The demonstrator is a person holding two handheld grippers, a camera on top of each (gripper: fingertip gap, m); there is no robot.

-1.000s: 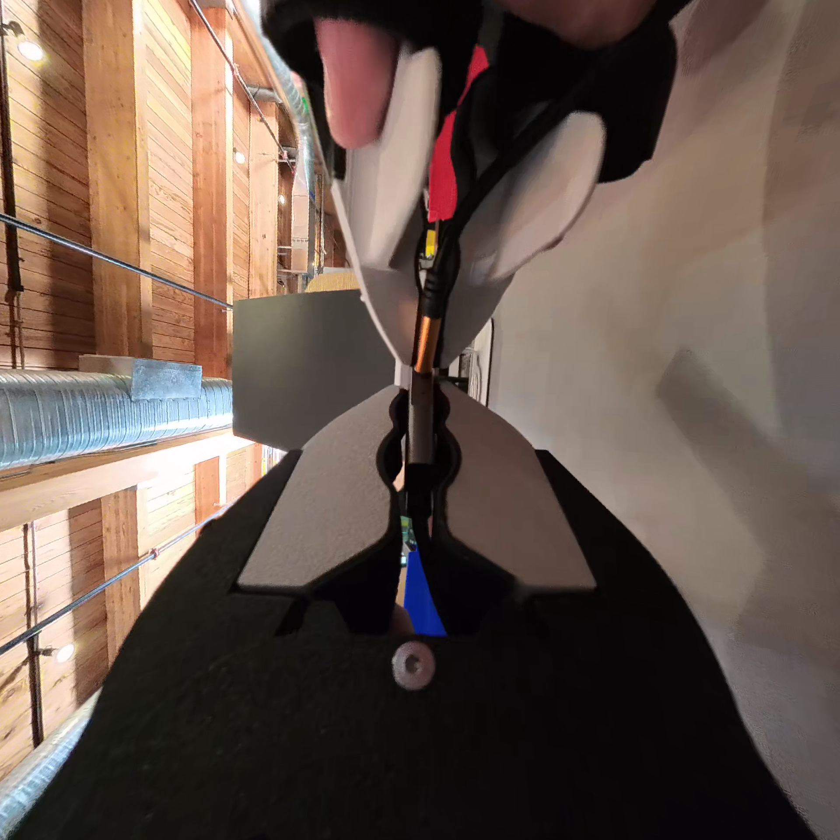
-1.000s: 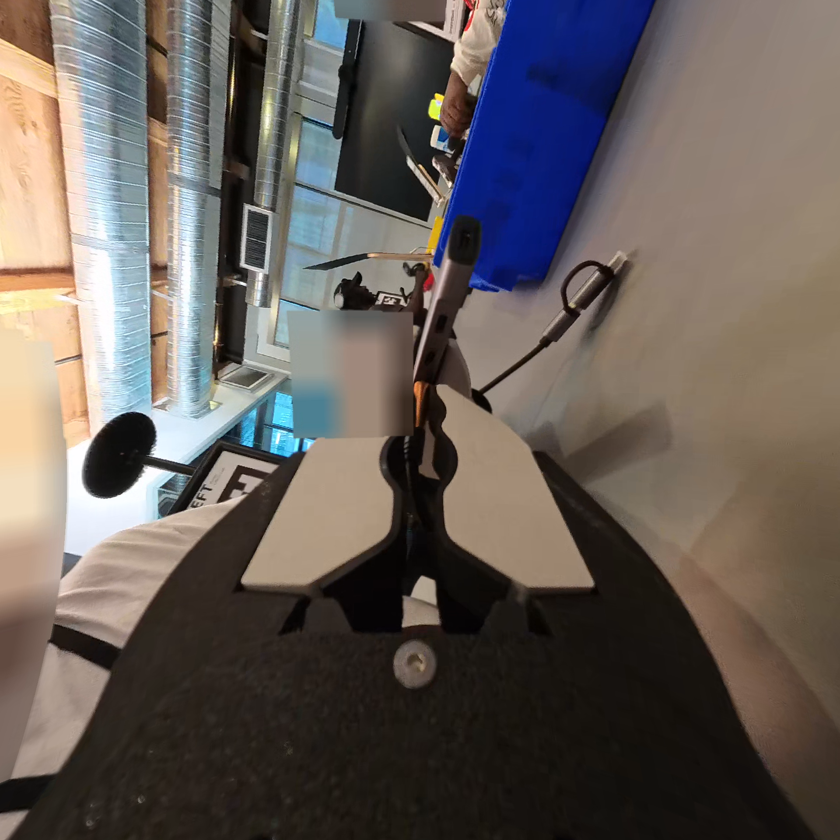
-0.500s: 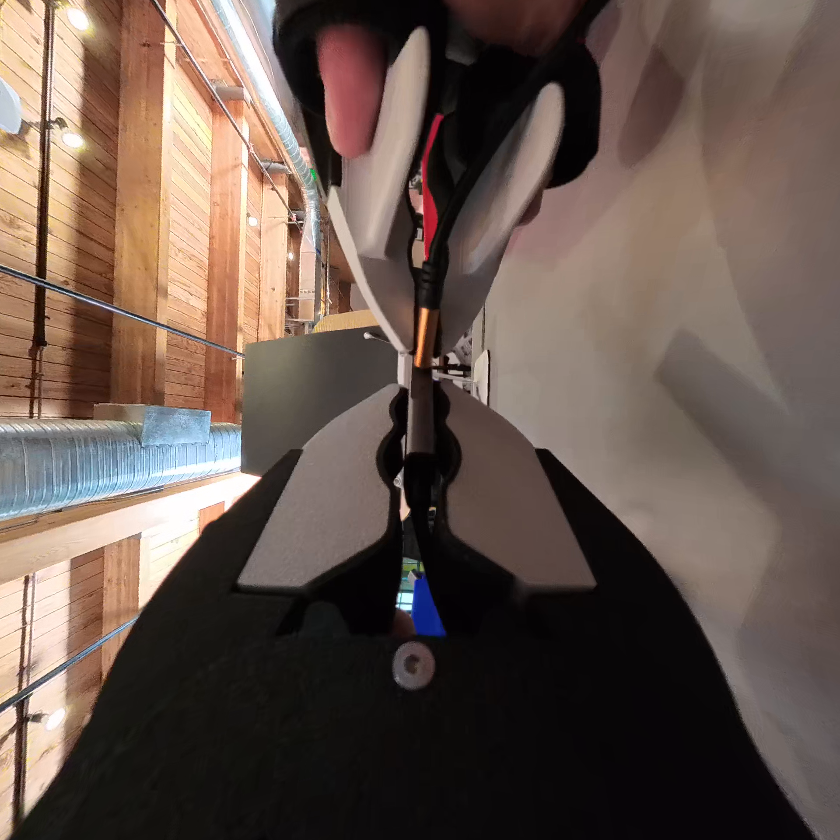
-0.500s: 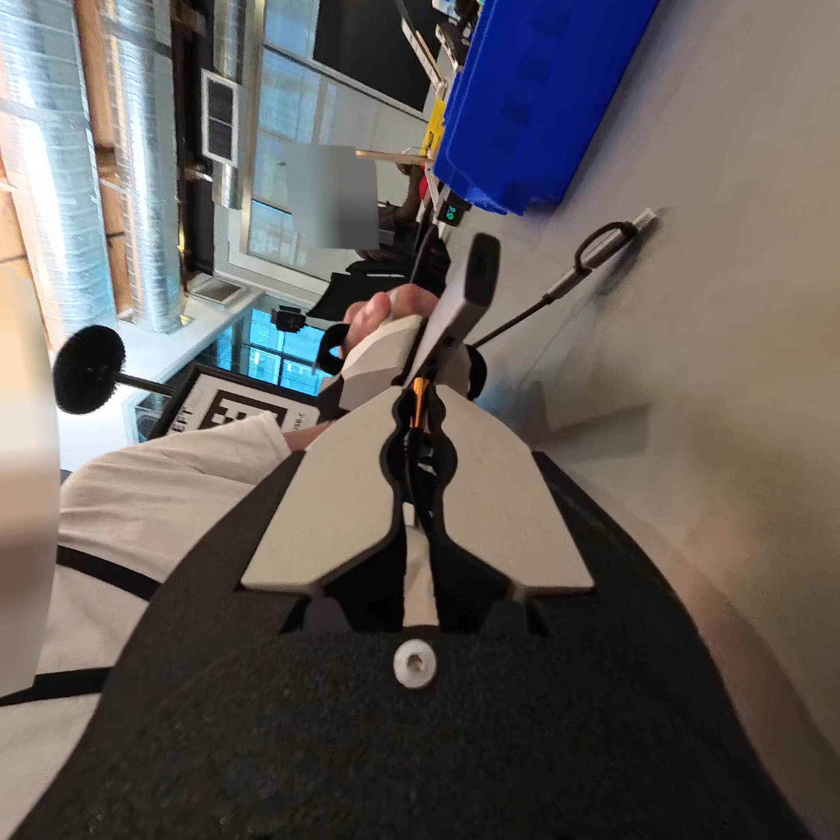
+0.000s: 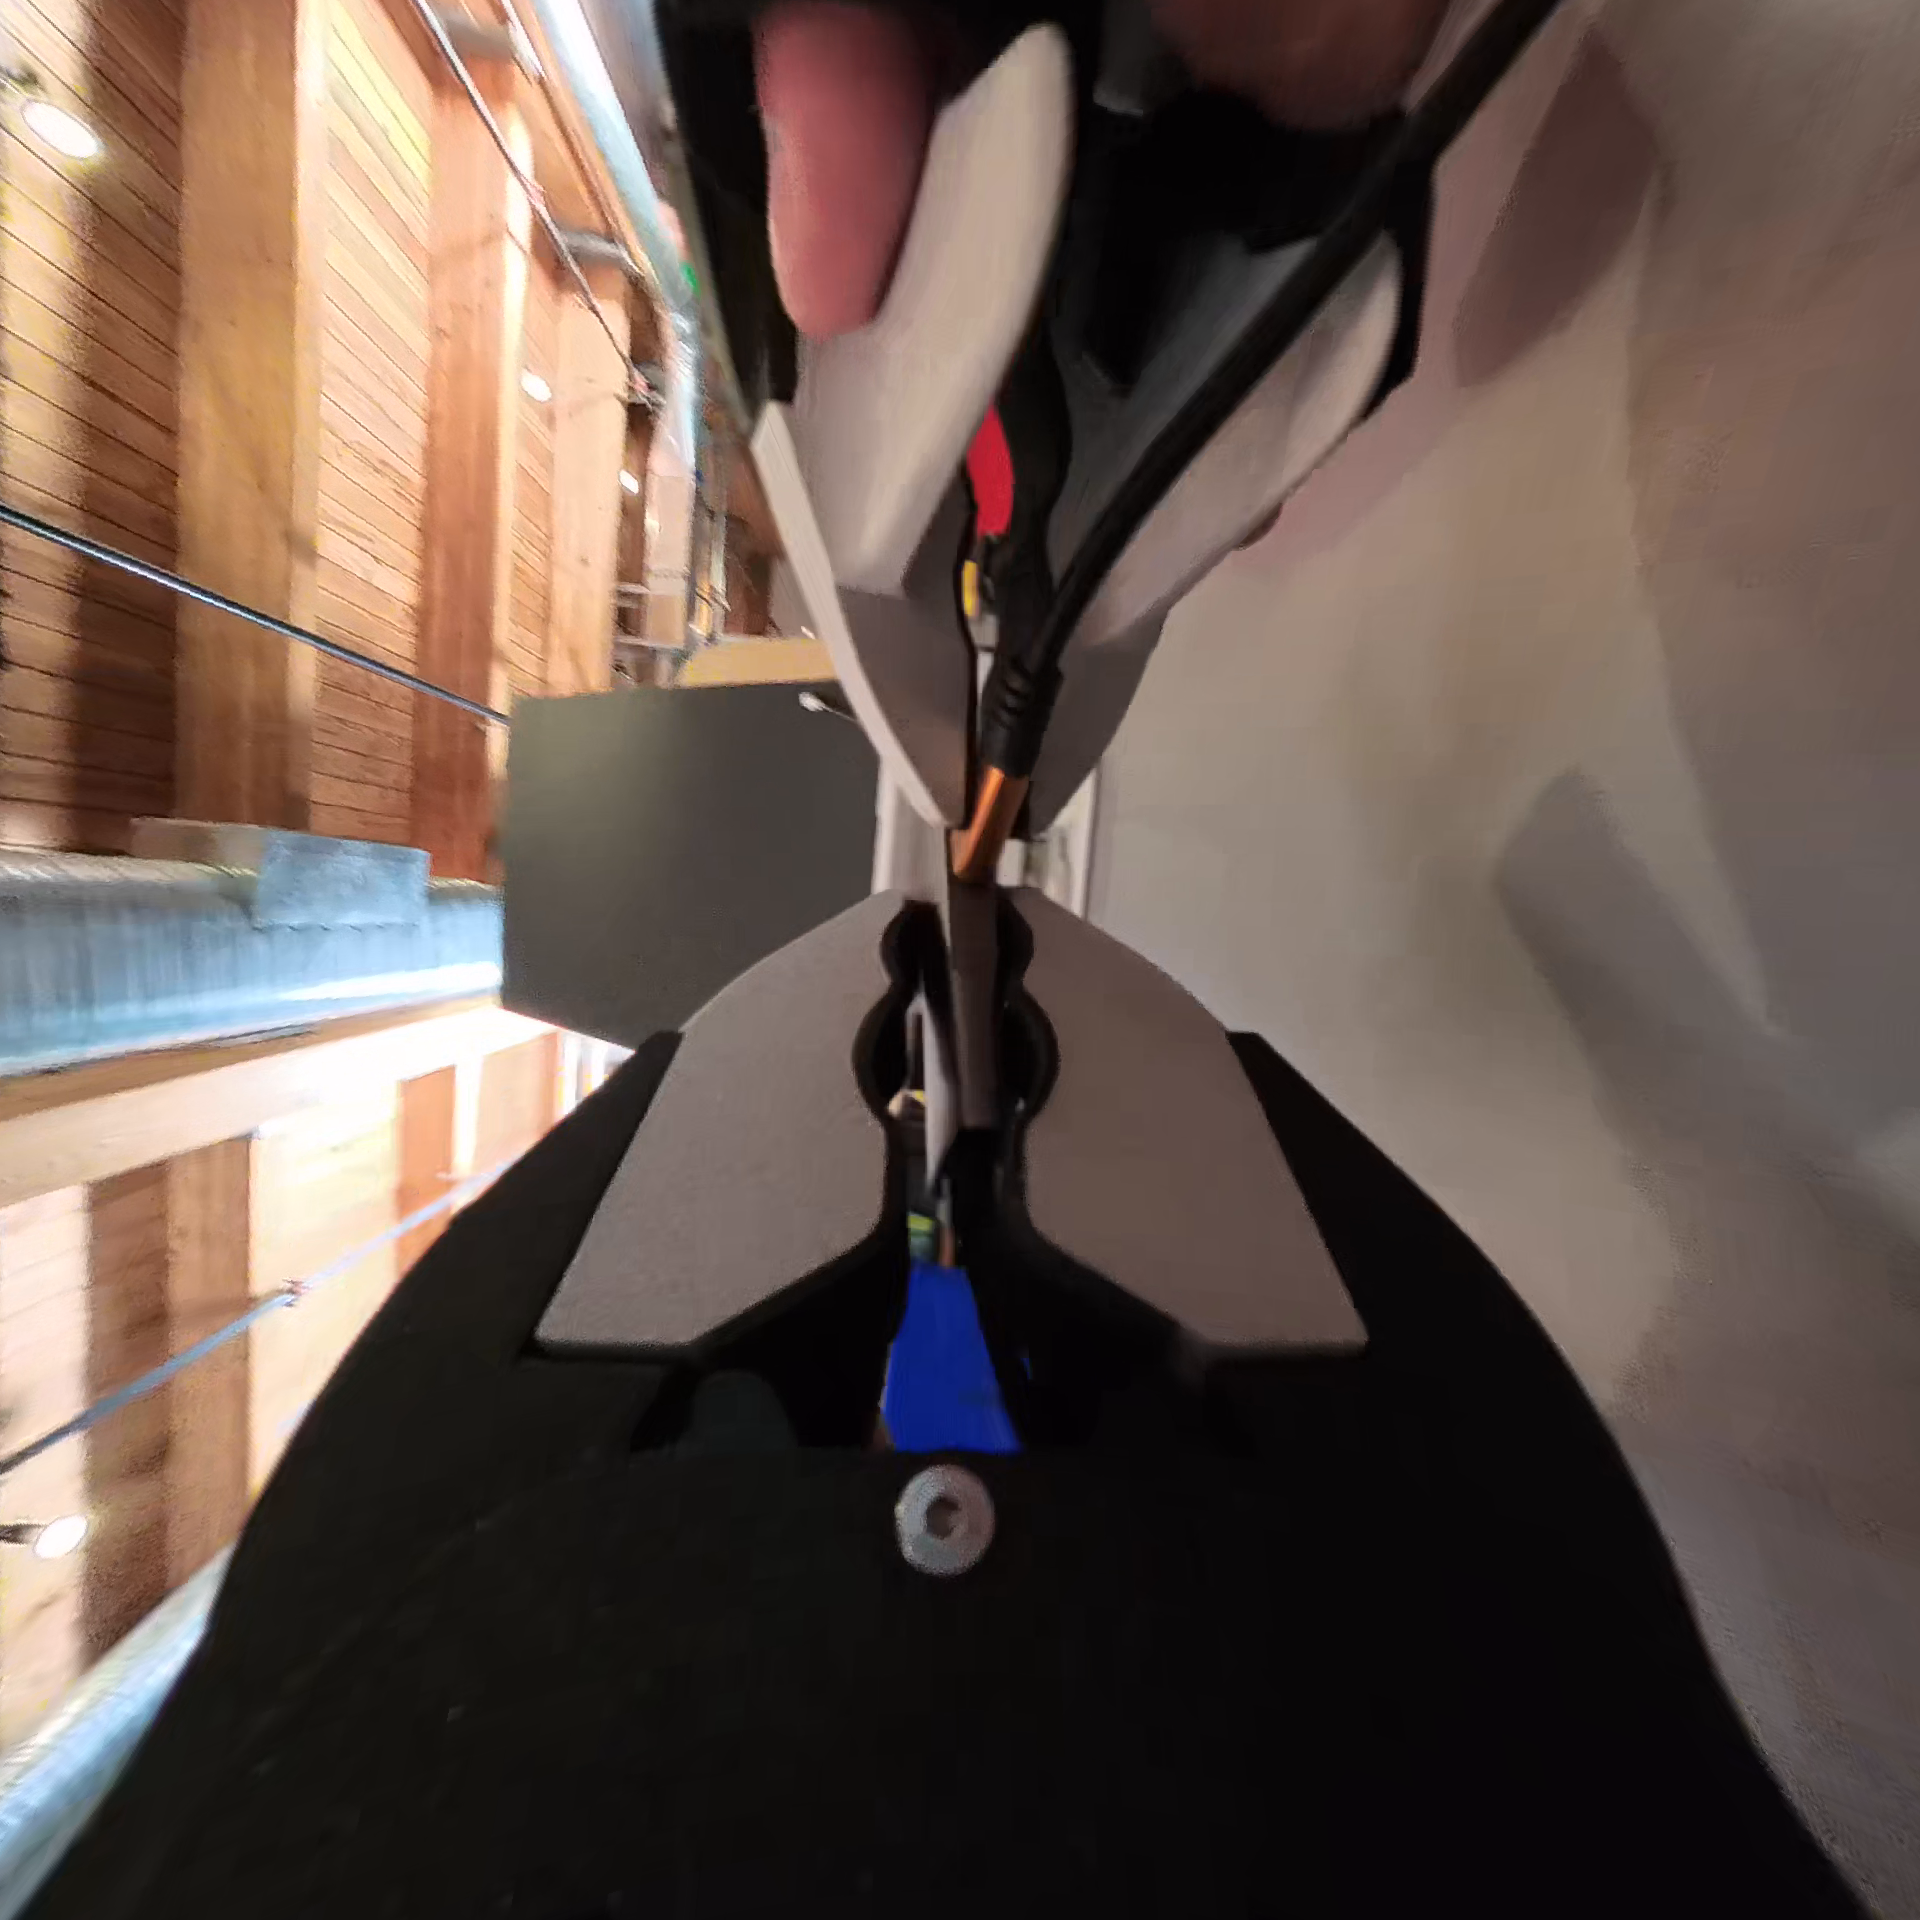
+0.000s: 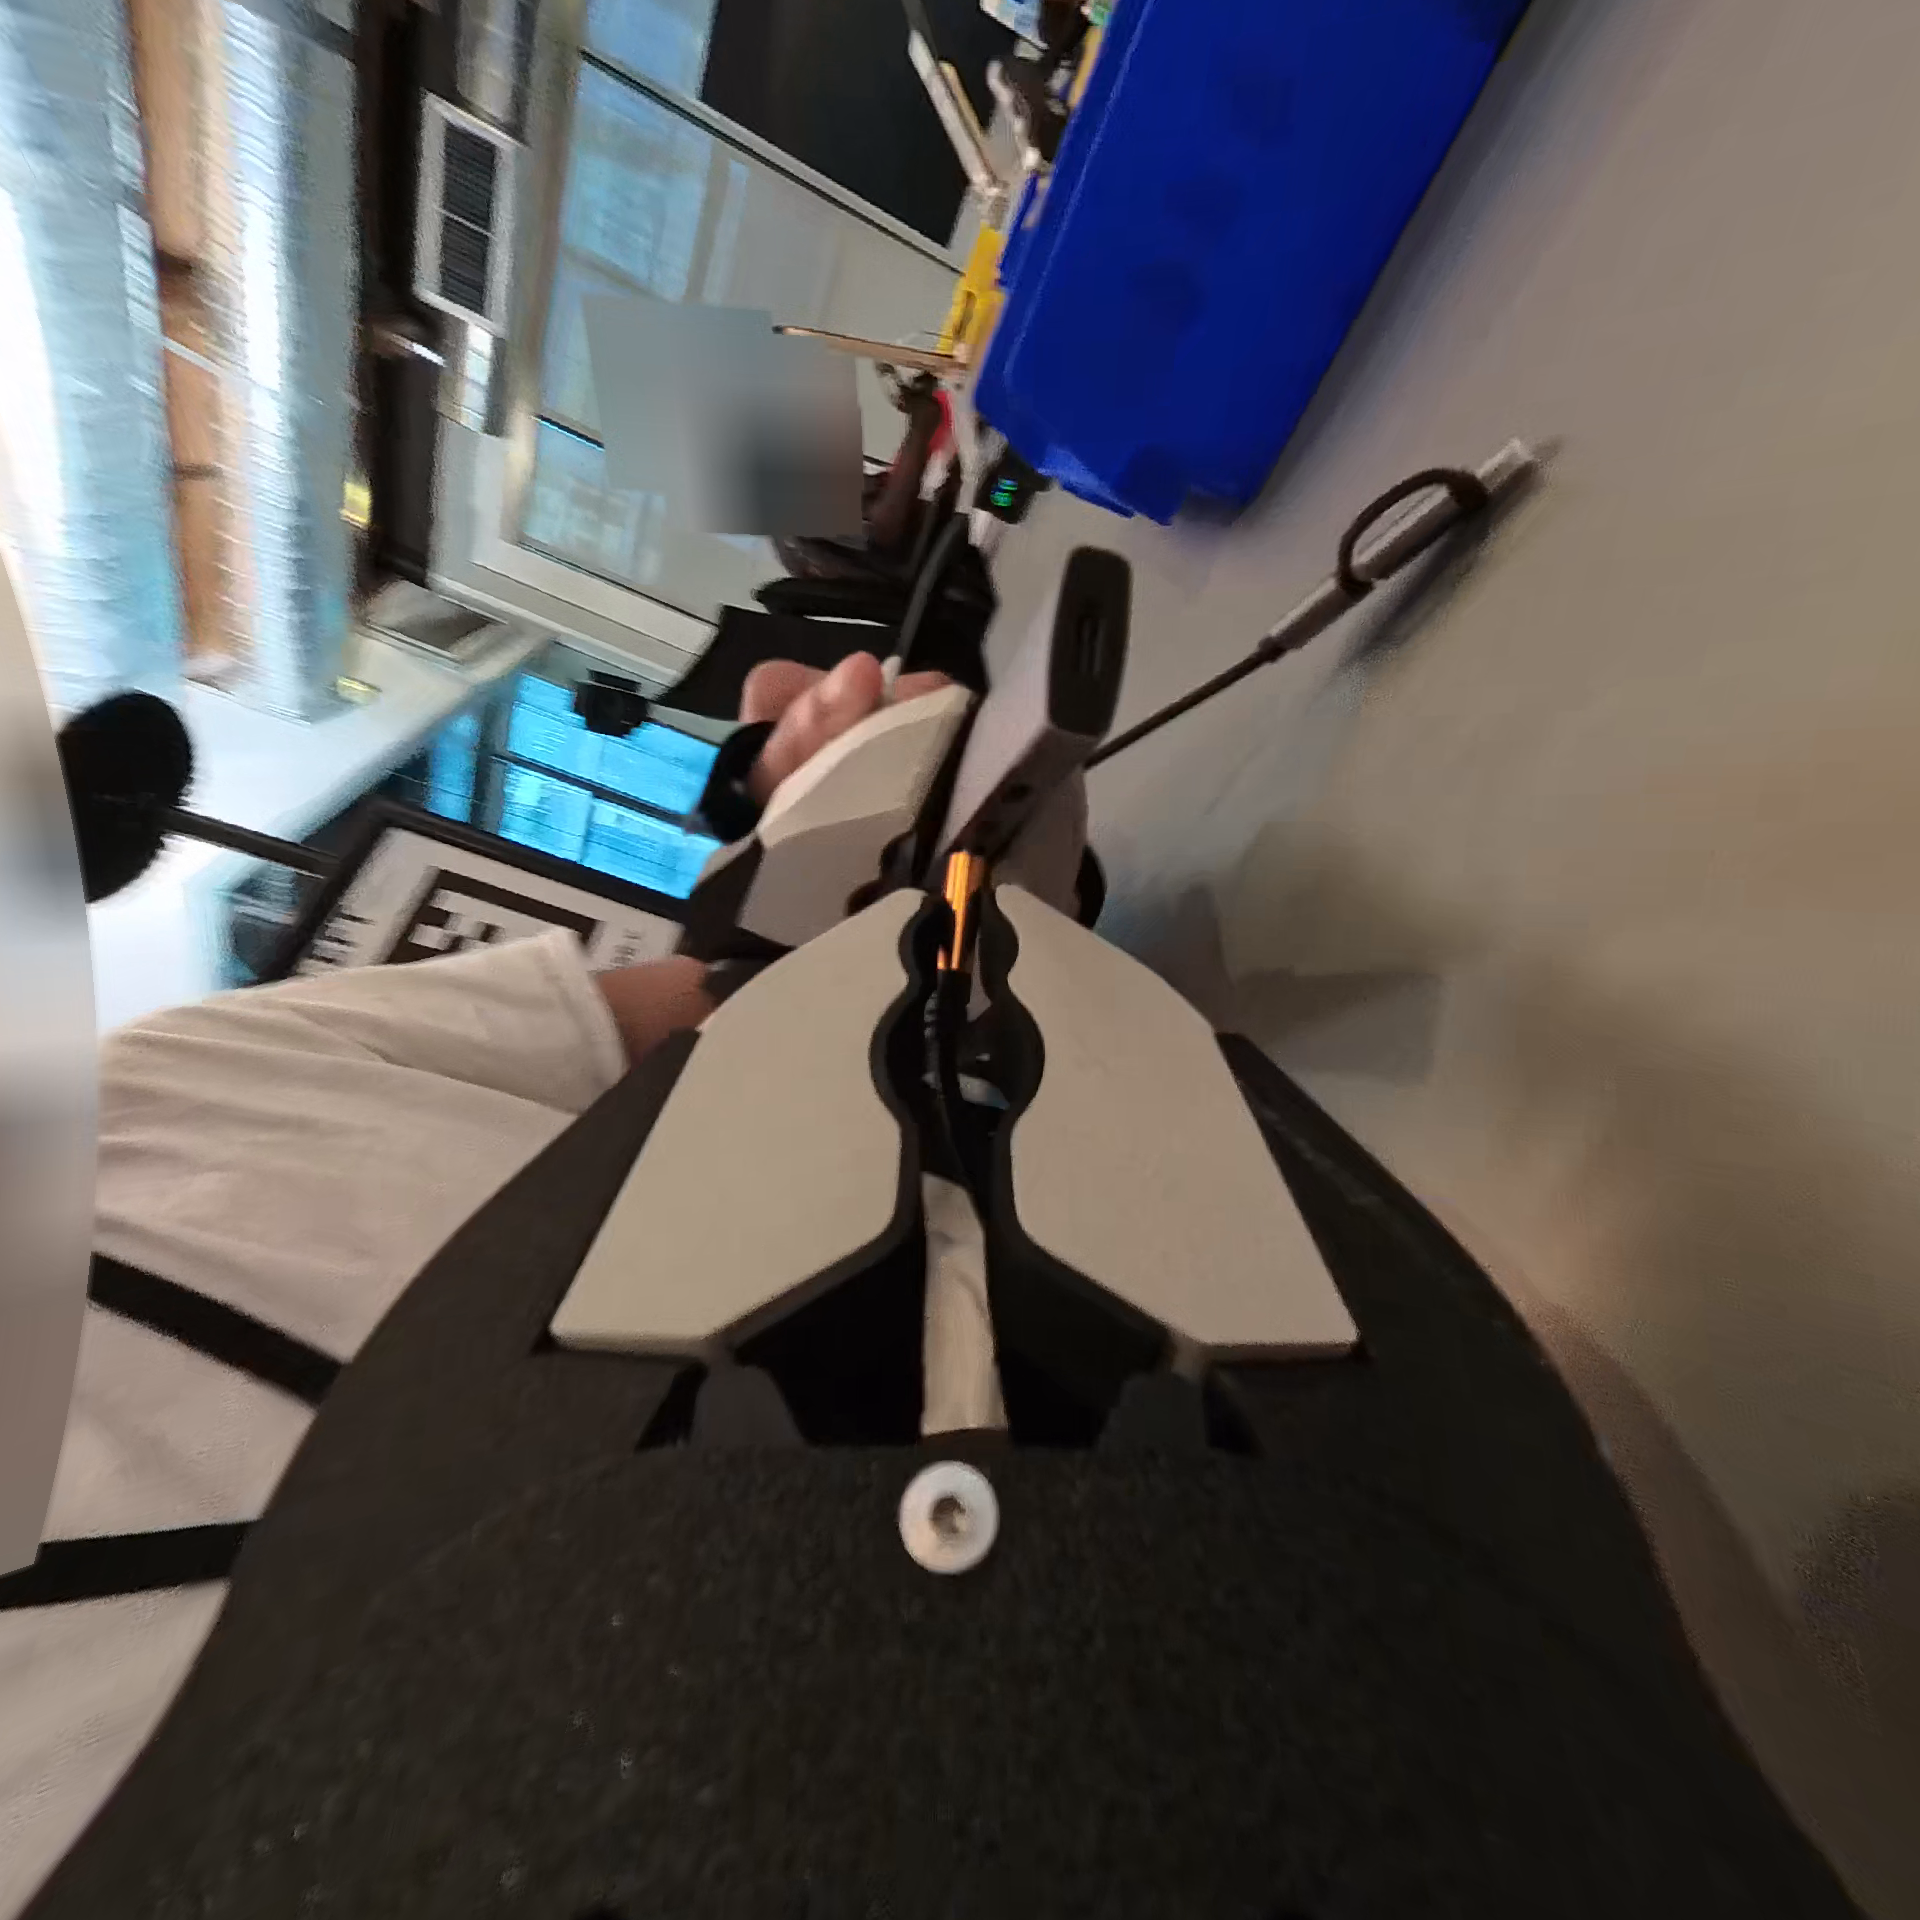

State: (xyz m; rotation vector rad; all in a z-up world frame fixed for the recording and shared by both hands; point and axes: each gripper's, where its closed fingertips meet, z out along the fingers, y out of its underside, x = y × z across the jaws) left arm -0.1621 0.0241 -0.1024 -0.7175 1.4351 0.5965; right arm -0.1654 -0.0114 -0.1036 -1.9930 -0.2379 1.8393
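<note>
My left gripper (image 5: 961, 914) is shut on a slim grey hub (image 5: 971, 997), held edge-on. My right gripper (image 6: 956, 904) is shut on a black cable's plug with a copper-coloured collar (image 6: 954, 935). The two grippers face each other tip to tip above a grey table (image 6: 1558, 935). The plug's tip meets the hub's side edge (image 6: 1070, 665); I cannot tell how deep it sits. The right gripper (image 5: 987, 800) fills the top of the left wrist view, with the plug (image 5: 987, 821) and a thumb (image 5: 831, 208) on one finger. The left gripper (image 6: 966, 821) shows just ahead in the right wrist view.
The hub's own thin lead runs to a looped plug (image 6: 1392, 530) lying on the table. Blue bins (image 6: 1226, 239) stand farther along the table. A person's white sleeve (image 6: 312, 1143) is at the left. A dark grey panel (image 5: 686, 852) stands behind. Both grippers' tips are close together, under 4 cm apart.
The two grippers have drawn closer together. The plug's tip has come up to the hub's edge and tilted slightly. Both stay shut on what they hold.
</note>
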